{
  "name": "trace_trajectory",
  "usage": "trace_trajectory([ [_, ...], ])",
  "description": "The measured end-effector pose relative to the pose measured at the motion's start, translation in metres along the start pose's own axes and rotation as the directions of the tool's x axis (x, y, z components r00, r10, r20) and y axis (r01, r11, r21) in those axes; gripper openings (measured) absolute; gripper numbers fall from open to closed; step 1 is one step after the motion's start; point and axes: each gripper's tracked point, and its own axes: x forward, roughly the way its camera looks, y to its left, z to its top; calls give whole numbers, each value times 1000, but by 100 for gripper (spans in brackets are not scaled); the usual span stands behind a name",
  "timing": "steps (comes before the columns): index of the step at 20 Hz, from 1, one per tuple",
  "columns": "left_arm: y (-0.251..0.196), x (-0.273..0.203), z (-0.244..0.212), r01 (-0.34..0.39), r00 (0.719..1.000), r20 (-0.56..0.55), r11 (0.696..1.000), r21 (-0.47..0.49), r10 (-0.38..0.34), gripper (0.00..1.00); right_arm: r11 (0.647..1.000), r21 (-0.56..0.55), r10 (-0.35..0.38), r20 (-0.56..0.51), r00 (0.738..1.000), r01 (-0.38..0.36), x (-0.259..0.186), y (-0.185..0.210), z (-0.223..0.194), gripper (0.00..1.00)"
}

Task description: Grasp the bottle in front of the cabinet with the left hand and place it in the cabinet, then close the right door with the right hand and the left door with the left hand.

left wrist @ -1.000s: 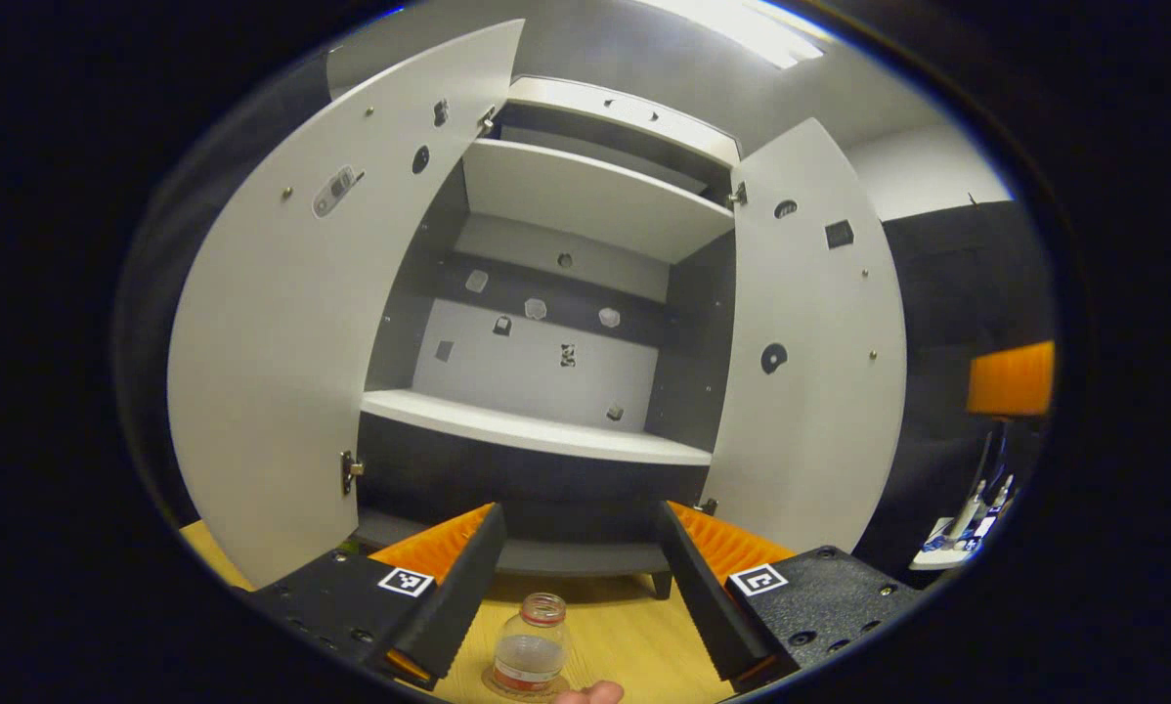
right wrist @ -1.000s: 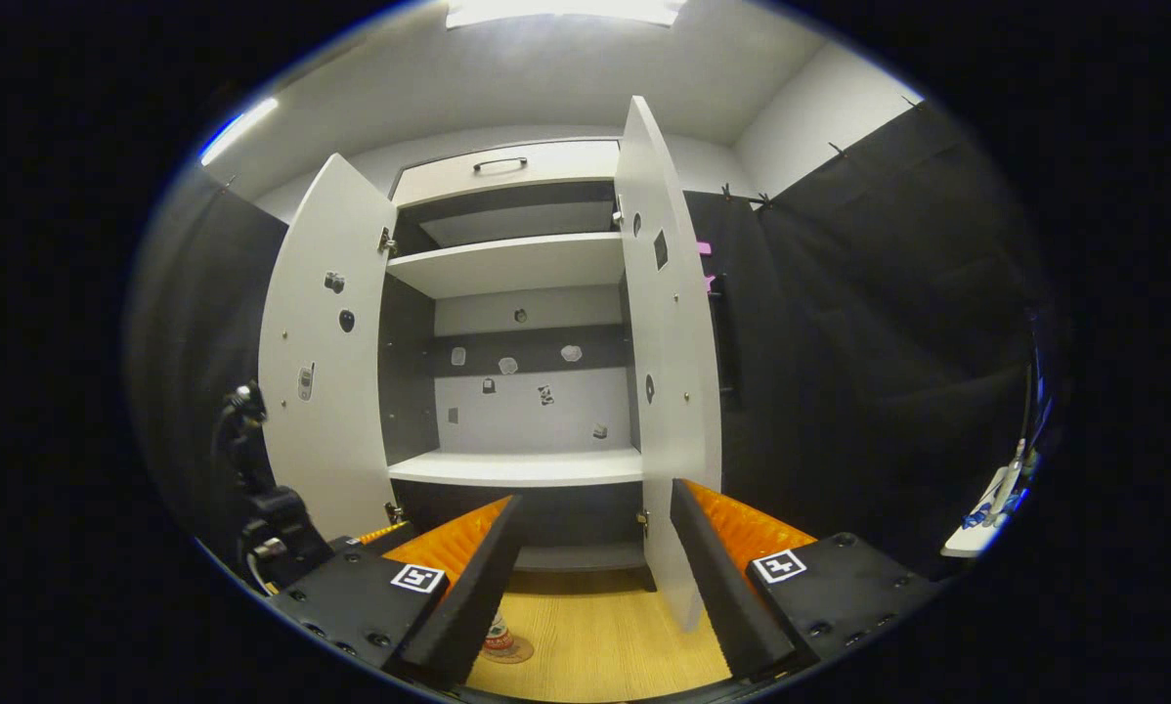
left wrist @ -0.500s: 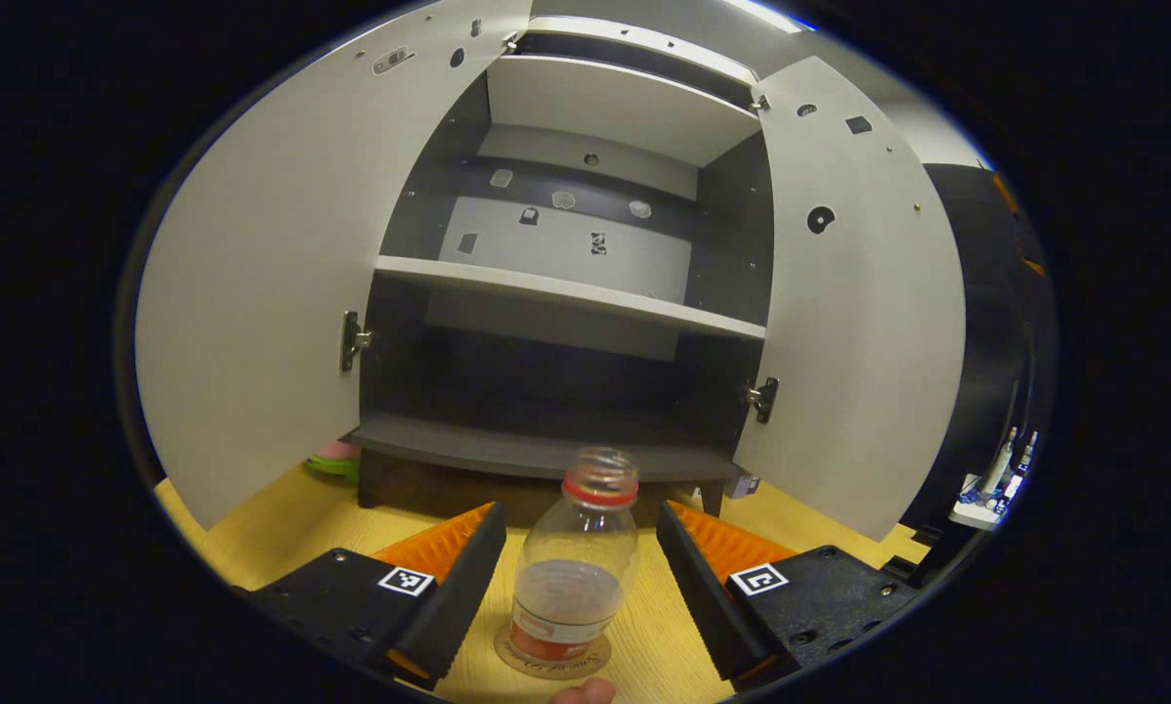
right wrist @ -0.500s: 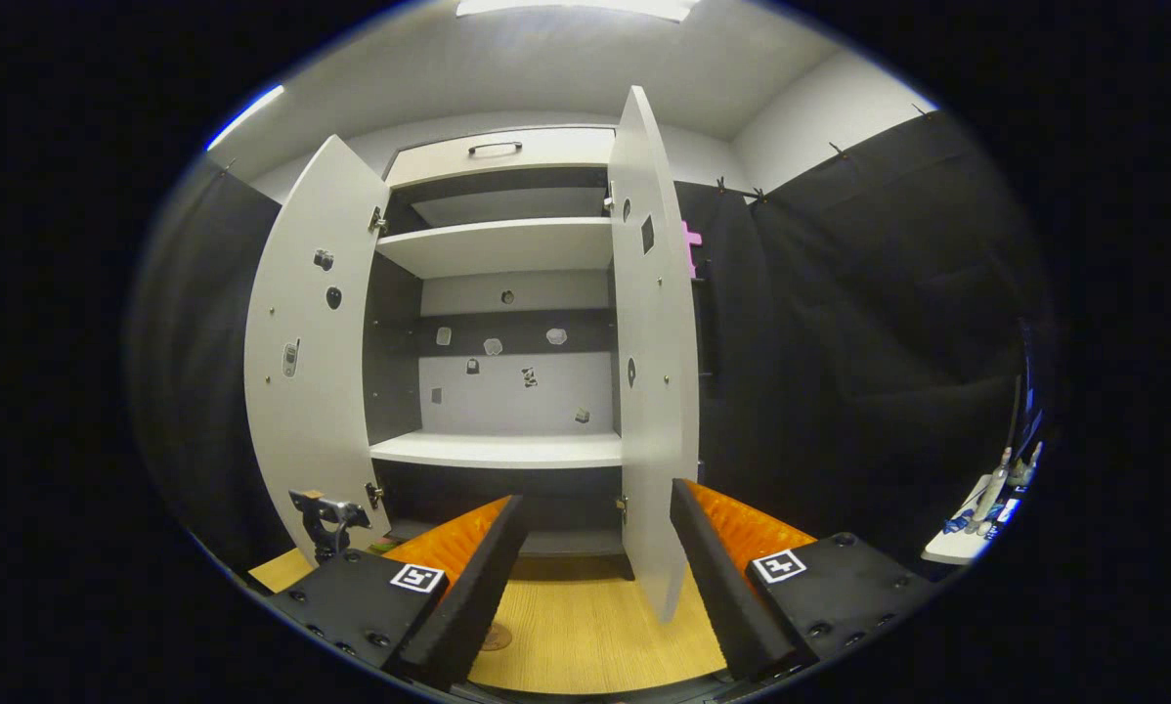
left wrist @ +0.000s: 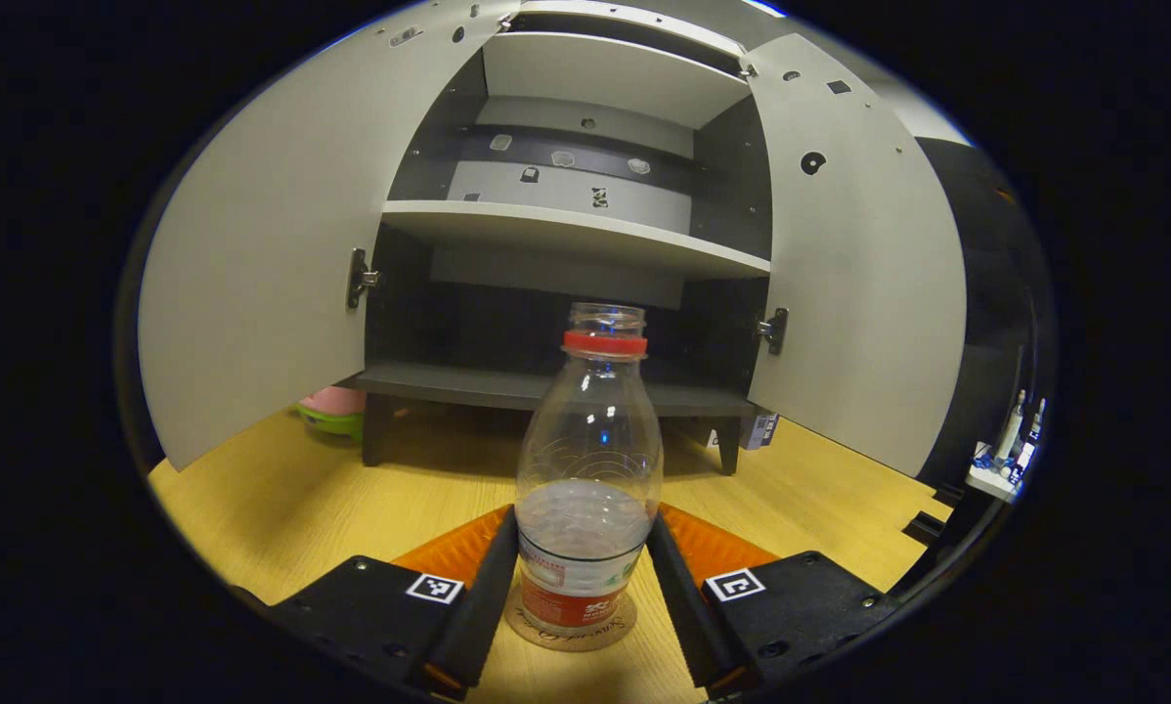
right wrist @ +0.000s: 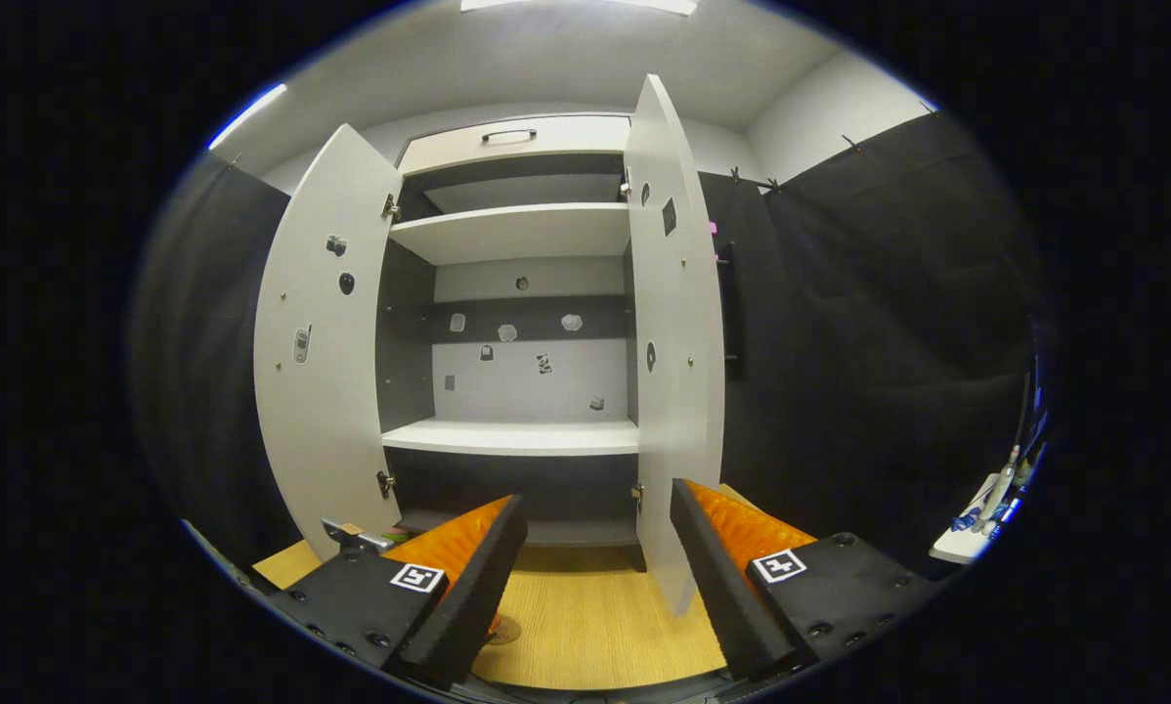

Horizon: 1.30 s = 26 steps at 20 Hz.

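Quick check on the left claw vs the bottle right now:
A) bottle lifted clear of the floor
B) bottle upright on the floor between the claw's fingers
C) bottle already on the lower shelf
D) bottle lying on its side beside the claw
B: in the left gripper view the bottle stands upright on its round coaster on the floor, between the left claw fingers.

Each pair of tongs — the left tongs (left wrist: pixel 583 587) and the right tongs (right wrist: pixel 597 587) — has two long wedge-shaped fingers with ribbed inner faces. The fingers sit on blocky, rough-textured housings, each bearing a small square black-and-white marker and a few round screws near its outer edge.
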Motion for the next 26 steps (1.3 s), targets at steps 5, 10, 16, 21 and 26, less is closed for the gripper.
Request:
trace_trajectory([
  [5,-5,-32,64,56,998,42,998,-23,-55,72,1000,-9,-21,-9,1000,21,0,-5,-5,98],
  [10,-4,-69,170,113,983,150,991,-66,-102,72,1000,15,-23,-13,1000,23,2,-3,-12,98],
  [16,-6,-72,284,139,960,250,990,-34,-126,72,997,39,-74,24,997,73,3,-23,-6,98],
  [21,-17,-17,363,155,943,300,988,-20,-142,73,988,58,-144,13,989,143,-3,-53,-13,98],
  [26,-22,86,395,161,957,248,986,-31,-148,73,974,58,-221,9,975,220,-11,-87,-10,98],
])
